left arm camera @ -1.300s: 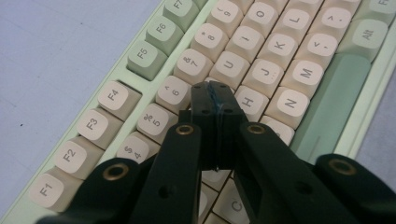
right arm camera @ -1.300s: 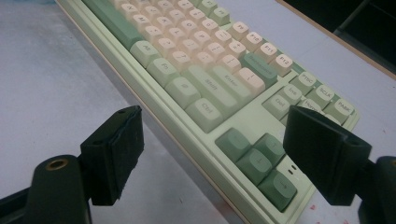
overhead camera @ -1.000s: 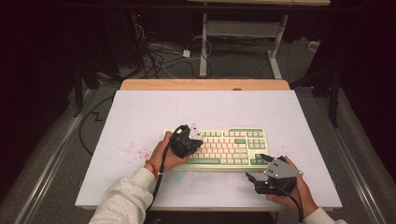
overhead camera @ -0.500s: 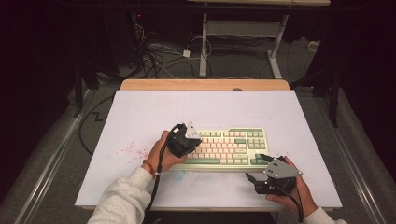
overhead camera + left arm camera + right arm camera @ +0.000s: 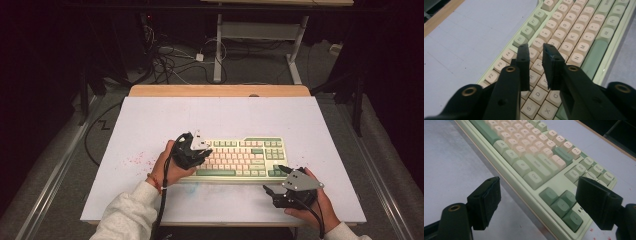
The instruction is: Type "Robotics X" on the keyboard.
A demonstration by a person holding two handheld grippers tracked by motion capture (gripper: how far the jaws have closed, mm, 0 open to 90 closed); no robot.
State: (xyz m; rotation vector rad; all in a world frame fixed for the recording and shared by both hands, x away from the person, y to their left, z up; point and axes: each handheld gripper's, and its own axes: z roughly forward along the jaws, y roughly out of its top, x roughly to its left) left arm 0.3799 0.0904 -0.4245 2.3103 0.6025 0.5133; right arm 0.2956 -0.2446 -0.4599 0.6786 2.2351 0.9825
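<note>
Green-and-cream keyboard (image 5: 240, 159): left hand-held gripper (image 5: 535, 52) just parting above its keys, right hand-held gripper (image 5: 536, 202) wide apart.

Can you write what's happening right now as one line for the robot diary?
left gripper: just opening, nothing held, over keyboard letter keys | right gripper: open, empty, beside arrow keys

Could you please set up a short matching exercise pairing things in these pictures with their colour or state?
Things:
1. left gripper
2. right gripper
3. space bar
4. letter keys

States:
A. green
B. jaws narrowly apart over the keyboard's keys, just been opening, nothing between them
C. cream
D. jaws wide apart near the arrow keys

Pairs: 1-B, 2-D, 3-A, 4-C
</note>
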